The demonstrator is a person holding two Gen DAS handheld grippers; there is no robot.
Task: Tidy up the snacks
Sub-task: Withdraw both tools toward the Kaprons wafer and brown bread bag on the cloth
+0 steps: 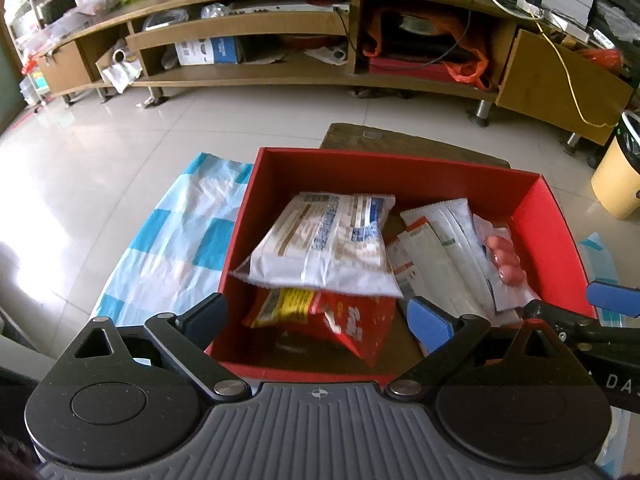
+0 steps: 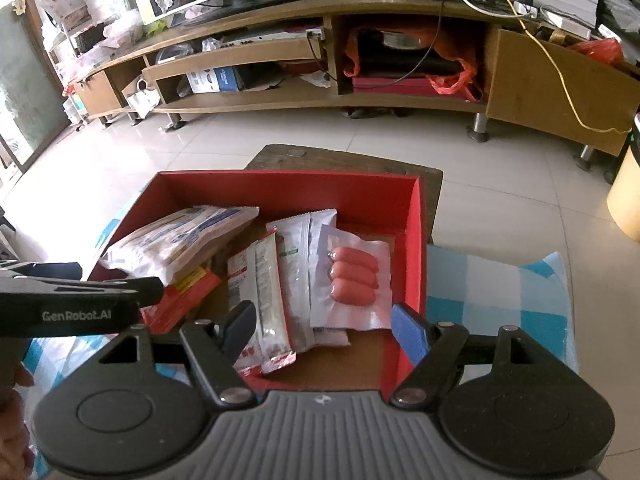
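The red box (image 1: 560, 236) sits open-topped on a blue-and-white checked cloth (image 1: 180, 240), its far end resting over a dark wooden stool (image 2: 344, 160). Both grippers hang at the near rim. The left gripper (image 1: 316, 320) has its fingers wide apart, empty, over the box's near left part; the right gripper (image 2: 324, 326) likewise stands spread and empty, its blue-padded finger (image 2: 410, 332) just beside the box's right wall. The two tools are close together: the left one's arm crosses the right view's left edge.

Inside, bare cardboard floor shows along the near edge and the far right corner. A large white packet (image 1: 324, 240) lies tilted on a red-and-yellow bag (image 1: 328, 320). To their right lie two long white sachets (image 2: 280, 280) and a clear pack of pink sausages (image 2: 354, 276) on top. Printing on the packets is too small to read. The left tool's body reads "GenRobot.AI" in the right view.

Glossy pale floor tiles (image 1: 120, 140) surround the setup. A long wooden TV cabinet (image 2: 280, 96) with cluttered shelves and trailing cables runs across the back.
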